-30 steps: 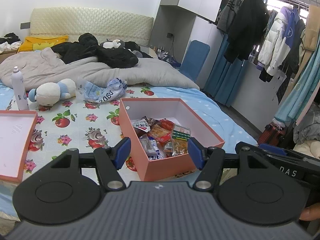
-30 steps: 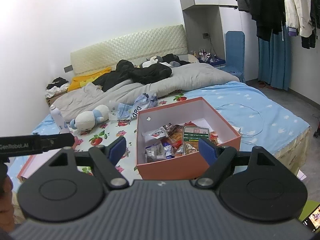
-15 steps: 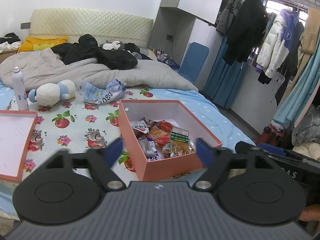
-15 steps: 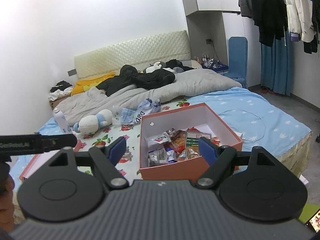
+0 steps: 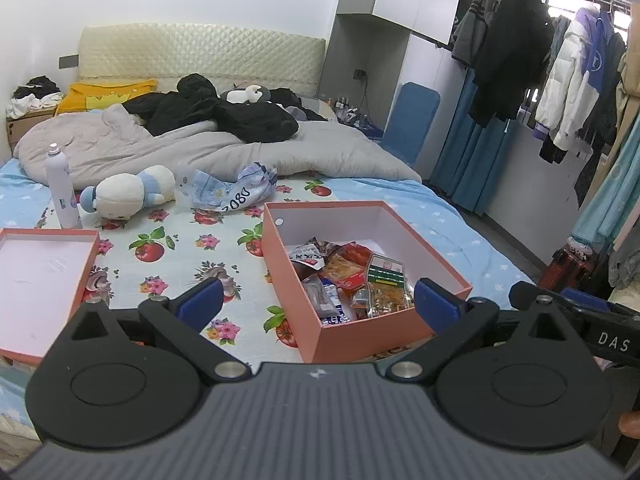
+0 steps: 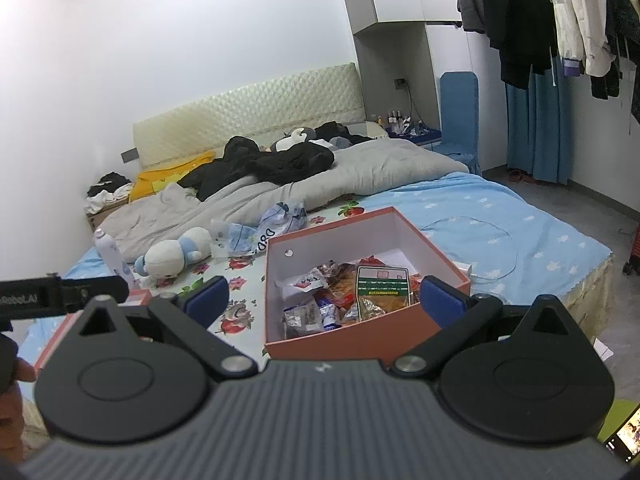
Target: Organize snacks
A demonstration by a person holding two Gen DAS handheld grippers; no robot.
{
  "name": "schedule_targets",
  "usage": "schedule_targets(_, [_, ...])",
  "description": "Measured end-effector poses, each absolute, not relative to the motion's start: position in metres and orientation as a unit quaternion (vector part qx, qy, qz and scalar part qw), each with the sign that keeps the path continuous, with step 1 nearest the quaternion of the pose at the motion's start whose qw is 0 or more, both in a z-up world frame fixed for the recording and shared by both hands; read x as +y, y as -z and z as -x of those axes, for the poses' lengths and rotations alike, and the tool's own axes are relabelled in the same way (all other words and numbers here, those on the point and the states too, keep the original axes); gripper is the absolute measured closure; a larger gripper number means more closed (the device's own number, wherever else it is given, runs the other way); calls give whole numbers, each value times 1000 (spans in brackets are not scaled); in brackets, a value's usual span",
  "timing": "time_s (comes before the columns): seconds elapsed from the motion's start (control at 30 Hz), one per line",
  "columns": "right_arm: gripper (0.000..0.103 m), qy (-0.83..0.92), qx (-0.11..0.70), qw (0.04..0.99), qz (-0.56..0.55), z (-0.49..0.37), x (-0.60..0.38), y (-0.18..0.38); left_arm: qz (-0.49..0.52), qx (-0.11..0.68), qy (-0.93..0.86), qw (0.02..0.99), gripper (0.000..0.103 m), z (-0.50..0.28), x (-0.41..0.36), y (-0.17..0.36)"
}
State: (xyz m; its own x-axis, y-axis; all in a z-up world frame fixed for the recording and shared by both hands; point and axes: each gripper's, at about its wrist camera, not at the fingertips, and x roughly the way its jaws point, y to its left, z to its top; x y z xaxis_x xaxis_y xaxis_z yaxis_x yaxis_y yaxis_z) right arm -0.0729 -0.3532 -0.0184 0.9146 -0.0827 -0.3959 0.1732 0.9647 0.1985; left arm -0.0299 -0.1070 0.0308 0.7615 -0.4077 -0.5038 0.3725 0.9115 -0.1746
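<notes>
Snack packets (image 5: pixel 352 280) lie heaped in the near half of the salmon-pink box (image 5: pixel 448 280), which sits on the fruit-print sheet (image 5: pixel 192 240); a green-labelled pouch (image 6: pixel 382 292) lies on top. Both the left gripper (image 5: pixel 318 300) and the right gripper (image 6: pixel 324 298) hover short of the box's near wall, spread wide and holding nothing. Likely trouble: a finger catching that wall and shoving the light box, or slick, overlapping wrappers slipping out. The box lid (image 5: pixel 40 276) lies well to the box's left.
</notes>
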Motion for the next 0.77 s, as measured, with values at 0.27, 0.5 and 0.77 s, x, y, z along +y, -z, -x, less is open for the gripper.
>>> schedule_targets(0.27, [0,68,195,972,-114,73,-352,19,14,278,200,939,0,30,-111,-31])
schedule_targets(0.5, [0,67,196,972,-115,73,-351,19,8,287,193,938,0,31,-112,-29])
schedule_targets(0.77, [0,68,193,972,-114,74,-351,18,9,283,194,939,0,32,-112,-29])
